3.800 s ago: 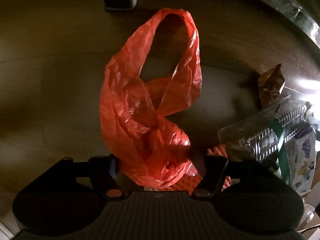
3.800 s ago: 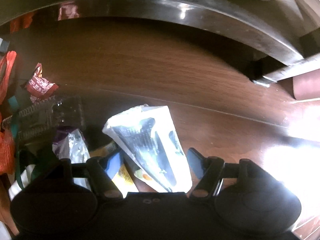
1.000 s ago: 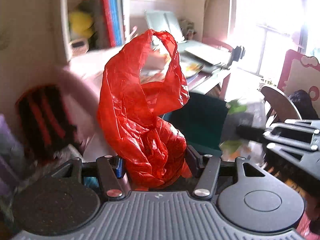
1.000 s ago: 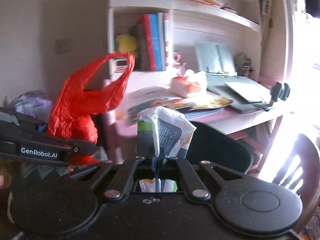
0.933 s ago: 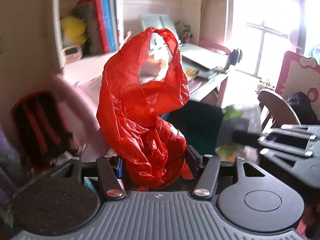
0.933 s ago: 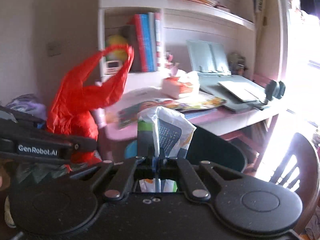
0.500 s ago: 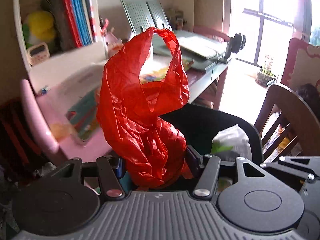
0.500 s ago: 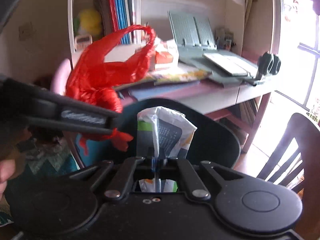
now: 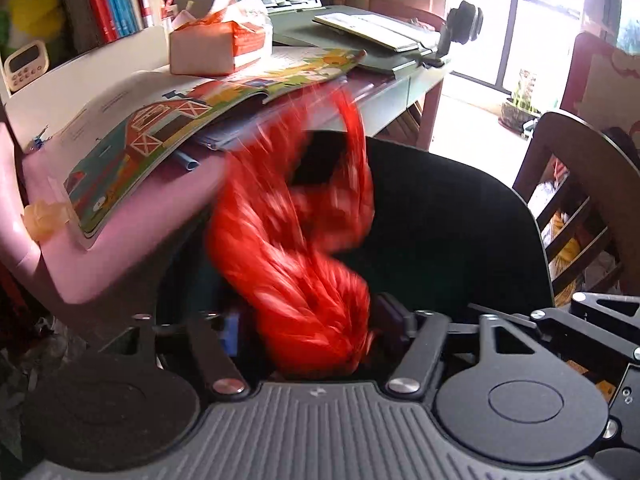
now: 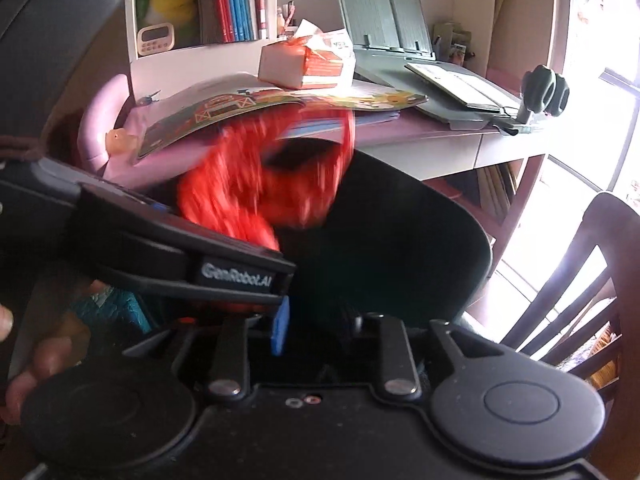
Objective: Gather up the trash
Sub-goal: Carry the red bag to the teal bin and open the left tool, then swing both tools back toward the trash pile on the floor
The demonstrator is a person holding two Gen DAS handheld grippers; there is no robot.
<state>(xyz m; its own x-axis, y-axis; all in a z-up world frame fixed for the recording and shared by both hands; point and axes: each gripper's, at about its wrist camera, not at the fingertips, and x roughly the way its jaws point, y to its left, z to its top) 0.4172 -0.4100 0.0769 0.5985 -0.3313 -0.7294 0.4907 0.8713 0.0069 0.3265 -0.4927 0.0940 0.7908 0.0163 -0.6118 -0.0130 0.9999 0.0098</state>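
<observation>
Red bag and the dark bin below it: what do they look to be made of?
Red bag: thin plastic film, glossy; it crumples into fine folds with bright glints, though motion blur softens the detail. Dark bin: probably hard plastic with a dull finish; smooth, evenly curved rim and wall, hardly any shine.

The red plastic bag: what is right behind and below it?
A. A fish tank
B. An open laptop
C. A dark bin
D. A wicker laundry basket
C: the blurred red plastic bag hangs over the mouth of the dark bin, between the opening fingers of the left gripper.
</observation>
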